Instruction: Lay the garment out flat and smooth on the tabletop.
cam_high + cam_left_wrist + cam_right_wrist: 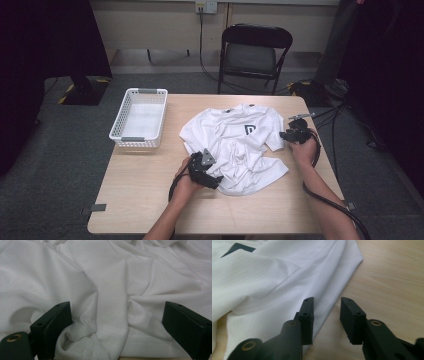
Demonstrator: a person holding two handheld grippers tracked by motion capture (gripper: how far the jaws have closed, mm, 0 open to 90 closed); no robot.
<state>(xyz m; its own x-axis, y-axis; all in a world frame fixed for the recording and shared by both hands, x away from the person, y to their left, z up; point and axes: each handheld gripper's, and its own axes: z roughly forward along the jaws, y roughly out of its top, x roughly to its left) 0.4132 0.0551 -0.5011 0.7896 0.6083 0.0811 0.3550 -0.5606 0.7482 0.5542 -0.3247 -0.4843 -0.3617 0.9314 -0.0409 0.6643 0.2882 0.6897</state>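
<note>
A crumpled white T-shirt [240, 147] with a dark chest logo [249, 130] lies in the middle of the wooden table [145, 185]. My left gripper [214, 178] is at the shirt's near hem; in the left gripper view it [117, 327] stands wide open, with folds of hem fabric [110, 302] bunched between the jaws. At the shirt's right sleeve [274, 141] is my right gripper [290, 134]. In the right gripper view it [327, 315] is open by a narrow gap, one jaw over the sleeve edge [287, 290], the other over bare wood.
An empty white plastic basket [139, 118] stands at the table's back left. A black folding chair [252, 52] is behind the table. Cables [330, 200] trail from the right gripper over the table's right edge.
</note>
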